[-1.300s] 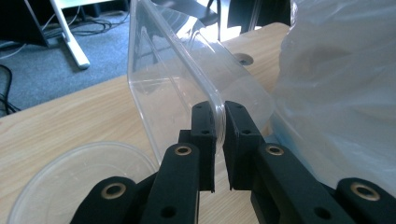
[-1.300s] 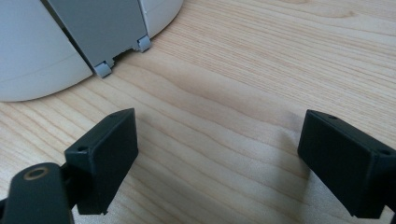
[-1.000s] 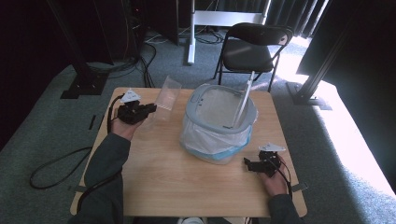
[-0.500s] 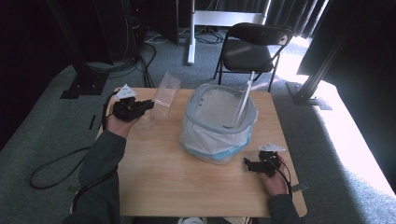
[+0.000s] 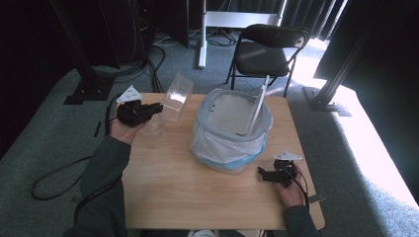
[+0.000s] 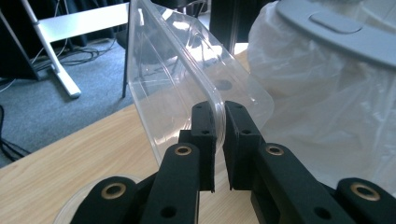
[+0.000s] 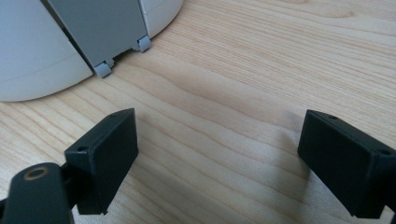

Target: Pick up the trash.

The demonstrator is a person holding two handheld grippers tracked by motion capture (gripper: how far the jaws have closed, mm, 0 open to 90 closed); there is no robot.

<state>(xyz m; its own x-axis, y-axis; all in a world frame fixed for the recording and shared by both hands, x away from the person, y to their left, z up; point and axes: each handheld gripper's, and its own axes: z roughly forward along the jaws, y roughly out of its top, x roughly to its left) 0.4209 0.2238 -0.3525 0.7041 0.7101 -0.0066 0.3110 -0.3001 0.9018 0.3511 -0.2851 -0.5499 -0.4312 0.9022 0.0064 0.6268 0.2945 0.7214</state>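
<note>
We see the left gripper [image 6: 219, 140] pinching the rim of a clear plastic tray [image 6: 187, 70], which rises toward the frame's upper left; the right gripper [image 7: 217, 158] stands spread over bare wood.

Left gripper [image 5: 157, 106] raised at the far left, jaws nearly closed in a pinch, forearm reaching forward, right gripper [image 5: 262, 174] low at the near right, jaws spread wide

Bin [image 5: 232, 129] stands mid-counter [image 5: 173, 187], toward the far edge. Left tongs [image 5: 157, 106] at the far left corner, clamped on a clear tray [image 5: 177, 95] held off the surface, left of the bin. Right tongs [image 5: 261, 173] near right, before the bin. Chair [image 5: 267, 52] behind the counter.
</note>
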